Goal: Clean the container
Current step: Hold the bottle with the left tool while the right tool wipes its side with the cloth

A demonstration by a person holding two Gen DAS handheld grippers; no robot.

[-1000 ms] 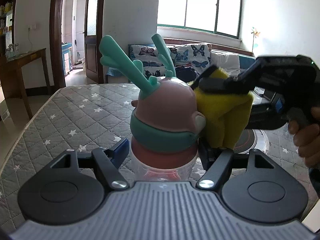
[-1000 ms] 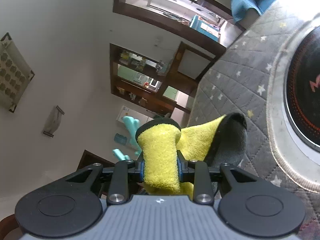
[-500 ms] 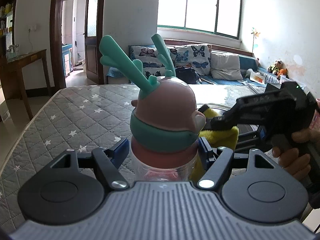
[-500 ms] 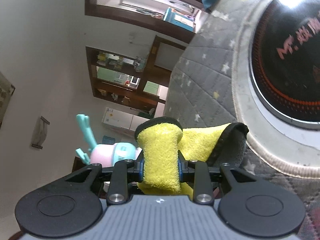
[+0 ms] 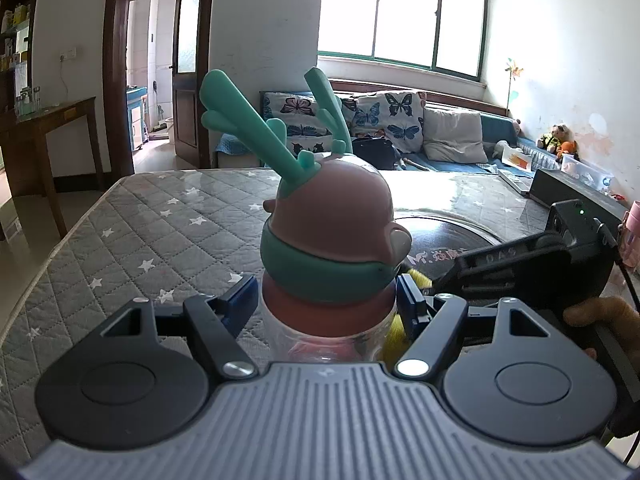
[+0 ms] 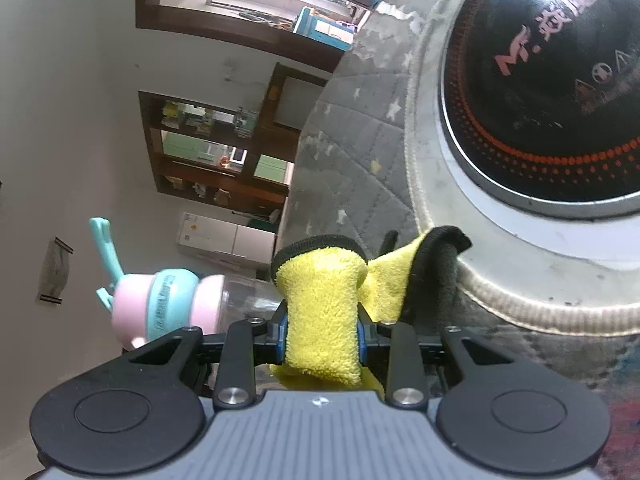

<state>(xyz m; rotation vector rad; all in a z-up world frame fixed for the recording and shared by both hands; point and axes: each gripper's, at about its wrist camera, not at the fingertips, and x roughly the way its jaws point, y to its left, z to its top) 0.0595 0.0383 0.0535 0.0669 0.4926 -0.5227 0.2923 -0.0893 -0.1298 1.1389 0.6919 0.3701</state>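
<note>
Between left tongs (image 5: 326,300): bottle (image 5: 328,248) clenched, upright, antlers up | right tongs (image 6: 322,334): clamping yellow cloth (image 6: 320,312)

Bright window (image 5: 404,12) daylight, fisheye warping

Home living room: cushioned sofa (image 5: 400,128), wooden shelves (image 6: 208,152), quilted table (image 5: 160,216).

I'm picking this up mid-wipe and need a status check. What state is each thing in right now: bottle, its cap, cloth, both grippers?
Bottle: upright, clamped between the left gripper's fingers.
Cap: on the bottle, closed, antlers pointing up.
Cloth: folded, pinched in the right gripper, down beside the bottle's body.
Left gripper: shut on the bottle.
Right gripper: shut on the cloth.
Door: open.
</note>
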